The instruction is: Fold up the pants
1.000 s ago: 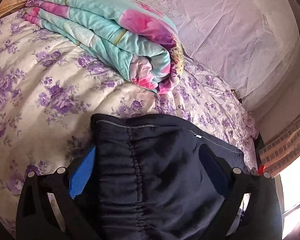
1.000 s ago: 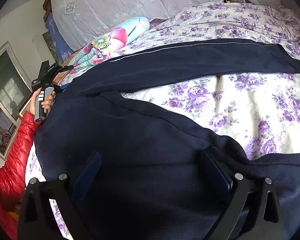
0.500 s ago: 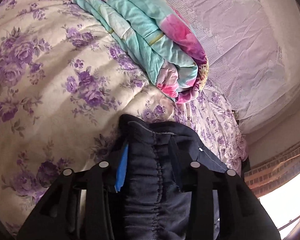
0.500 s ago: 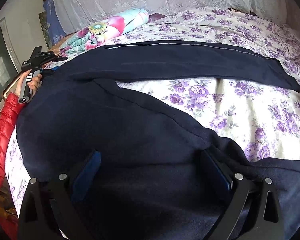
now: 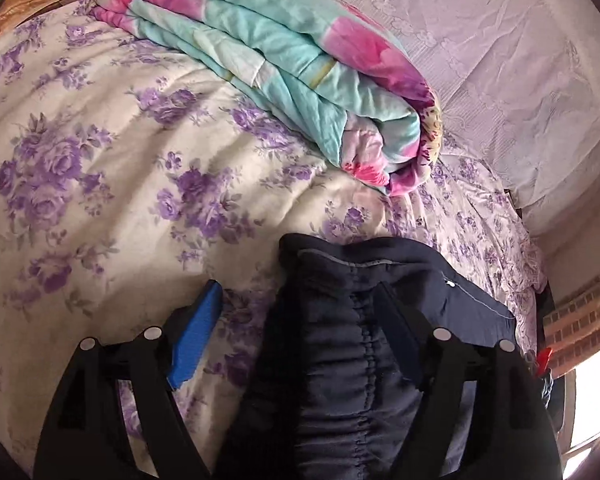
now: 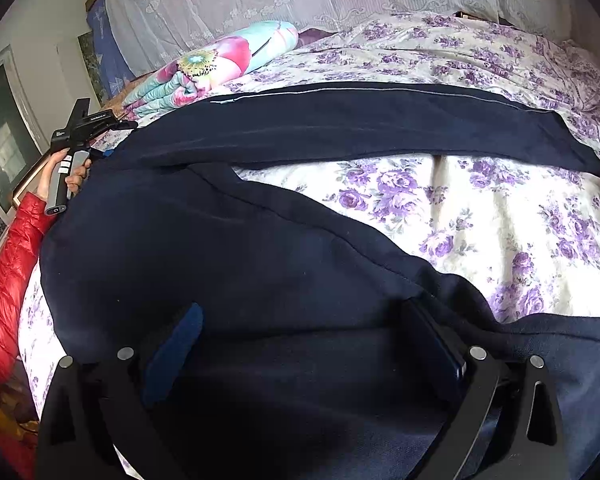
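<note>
Dark navy pants (image 6: 220,248) lie spread on the floral bedsheet (image 6: 500,216), one leg (image 6: 360,128) stretched across the bed, the other running toward the camera. In the left wrist view the gathered waistband (image 5: 352,320) sits bunched between the fingers of my left gripper (image 5: 300,336). Its jaws are opening: the blue left pad (image 5: 196,340) stands clear of the cloth over bare sheet, and the cloth rests against the right finger. From the right wrist view, my left gripper (image 6: 128,124) is at the waist end. My right gripper (image 6: 304,344) stands wide over the near leg, with fabric between its fingers.
A folded teal and pink quilt (image 5: 292,64) lies just beyond the waistband. Behind it stands a pale lace-covered headboard or pillow (image 5: 500,60). A hand and red sleeve (image 6: 8,272) hold the left gripper at the bed's left edge, near a window (image 6: 4,148).
The left gripper's jaws were wide a second ago, pinched the waistband half a second ago, and have spread again, leaving the waistband bunched narrower. The right gripper has hardly moved.
</note>
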